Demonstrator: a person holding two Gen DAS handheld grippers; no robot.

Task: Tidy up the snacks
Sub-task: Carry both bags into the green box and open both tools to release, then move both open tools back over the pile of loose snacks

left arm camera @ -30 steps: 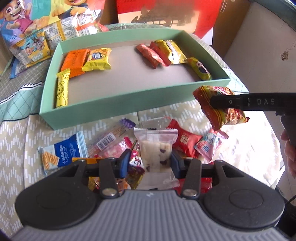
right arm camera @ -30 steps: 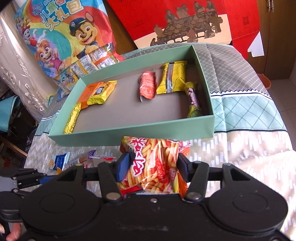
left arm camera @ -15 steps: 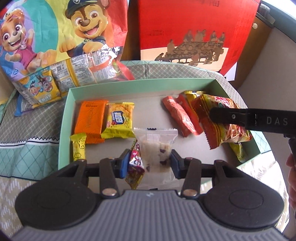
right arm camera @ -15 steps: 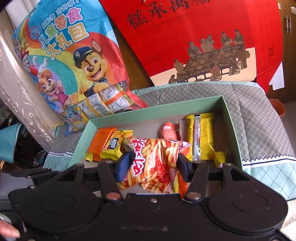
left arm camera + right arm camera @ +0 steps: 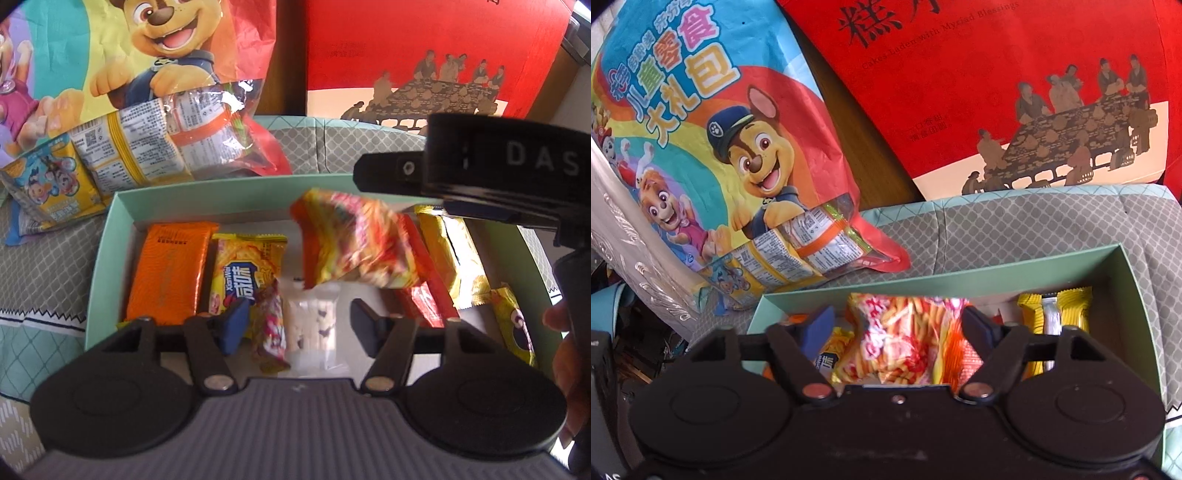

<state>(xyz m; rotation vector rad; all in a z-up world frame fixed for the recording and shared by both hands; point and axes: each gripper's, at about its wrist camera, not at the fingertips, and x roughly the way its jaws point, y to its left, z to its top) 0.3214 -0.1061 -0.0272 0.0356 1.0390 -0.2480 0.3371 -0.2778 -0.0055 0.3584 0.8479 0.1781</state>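
Both drops are basically happening: left gripper (image 5: 295, 325) jaws have just been opening, clear nougat packet (image 5: 314, 325) loose between them over the green box (image 5: 110, 221). Right gripper (image 5: 899, 332) has spread too, the orange stick-snack bag (image 5: 905, 343) falling in. Several snacks already boxed; what's left outside can't be seen

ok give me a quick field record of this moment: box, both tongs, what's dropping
box: green box, open, holds snacks
left tongs: open, jaws just opened, white pack and pink pack loose between them
right tongs: open, jaws just opened
noodle pack: blurred, clear of the right tongs' pads, over the box
in box: orange pack, yellow pack
behind: cartoon bag, red box
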